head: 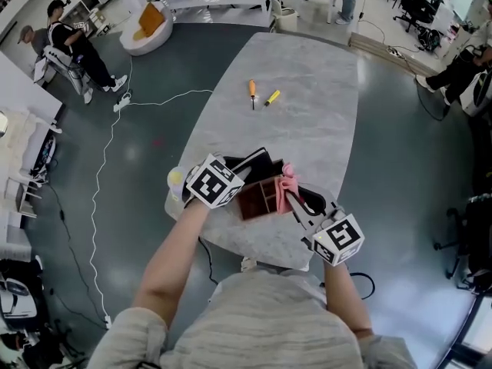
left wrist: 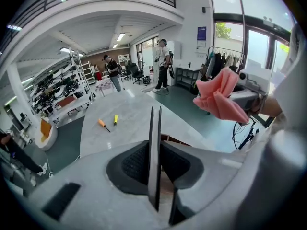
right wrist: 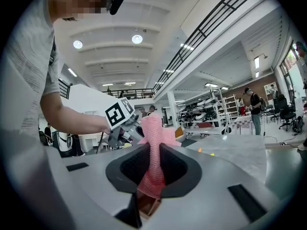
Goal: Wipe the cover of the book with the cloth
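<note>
The left gripper (left wrist: 154,162) was clenched on the thin edge of the book (head: 260,198), above the near end of the table (head: 307,114), and the right gripper (right wrist: 153,164) pinched the pink cloth (right wrist: 154,143), so I judged that 1 firm hold and flat, light strokes would serve best.

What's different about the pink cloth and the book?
The cloth is pink; the book shows dark edges. The cloth is soft and bunched up; the book's cover stands thin, flat and straight. The cloth sits in the right gripper; the book is in the left gripper. Same: each is pinched between jaws, above the near end of the table.
</note>
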{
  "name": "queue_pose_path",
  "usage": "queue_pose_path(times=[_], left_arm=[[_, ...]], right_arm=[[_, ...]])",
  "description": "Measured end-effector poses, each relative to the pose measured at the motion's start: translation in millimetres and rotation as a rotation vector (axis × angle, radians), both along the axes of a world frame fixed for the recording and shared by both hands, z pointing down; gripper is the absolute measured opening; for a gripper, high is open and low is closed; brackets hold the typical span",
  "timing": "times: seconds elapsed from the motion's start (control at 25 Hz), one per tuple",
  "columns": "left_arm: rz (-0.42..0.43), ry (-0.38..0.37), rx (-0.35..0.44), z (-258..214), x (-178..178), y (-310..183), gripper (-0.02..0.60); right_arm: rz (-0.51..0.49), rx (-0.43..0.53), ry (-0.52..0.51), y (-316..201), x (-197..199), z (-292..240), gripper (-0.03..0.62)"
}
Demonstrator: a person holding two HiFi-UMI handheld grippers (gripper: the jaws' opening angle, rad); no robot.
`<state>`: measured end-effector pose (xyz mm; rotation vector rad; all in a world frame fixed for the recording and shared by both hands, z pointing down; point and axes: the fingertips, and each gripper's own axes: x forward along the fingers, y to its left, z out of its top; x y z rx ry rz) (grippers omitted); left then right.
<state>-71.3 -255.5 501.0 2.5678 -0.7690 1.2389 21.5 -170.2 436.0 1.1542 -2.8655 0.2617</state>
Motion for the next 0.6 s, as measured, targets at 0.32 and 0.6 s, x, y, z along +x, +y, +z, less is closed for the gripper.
queue_pose_path(times=[0.32,0.6], left_arm=[[-0.14,0.129,0.073,-56,-10,6,0.078],[-0.42,0.434,-0.066,-53,-17,29,0.078]], right_arm=[[-0.039,0.019,-0.012,-1,-10,-7,0.054],[-0.061,0.008,-0.01,2,-9,-4,0.054]])
